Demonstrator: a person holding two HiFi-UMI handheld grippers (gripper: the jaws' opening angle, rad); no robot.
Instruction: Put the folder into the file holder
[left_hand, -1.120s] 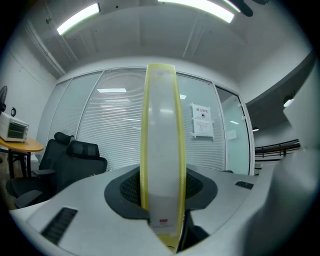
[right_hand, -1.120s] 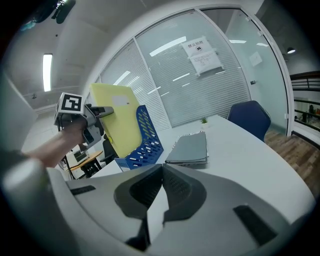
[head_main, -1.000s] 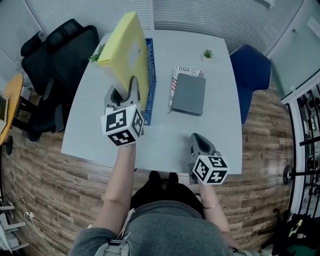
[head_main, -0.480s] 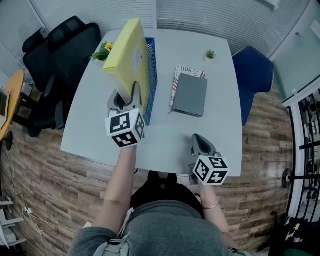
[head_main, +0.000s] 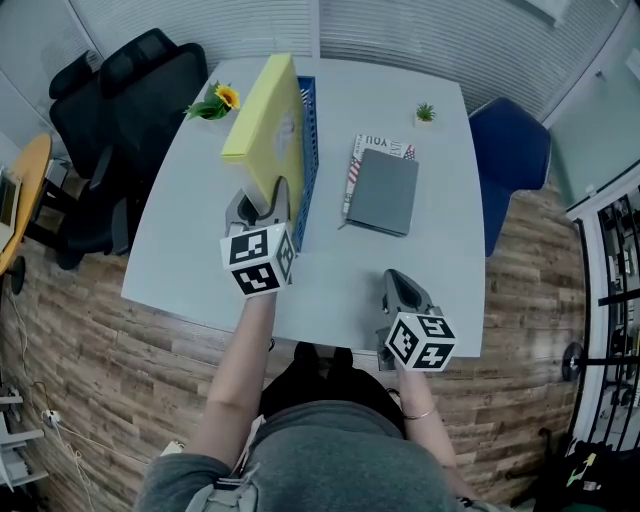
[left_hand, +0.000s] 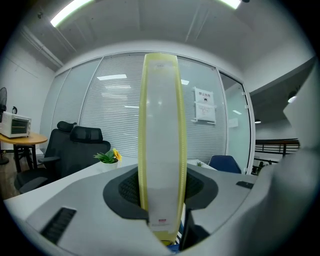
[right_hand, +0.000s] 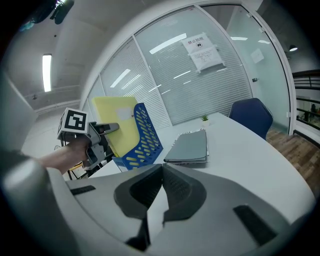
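The yellow plastic folder has been stood straighter in the blue slotted plastic file holder, between the jaws of the left gripper, which are being opened, so the job seems nearly done. The right gripper is shut, empty.

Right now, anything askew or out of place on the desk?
The yellow folder leans left, not upright, in the blue file holder; the left gripper, its fingers opening, has the folder's edge between them. Nothing else stands out.
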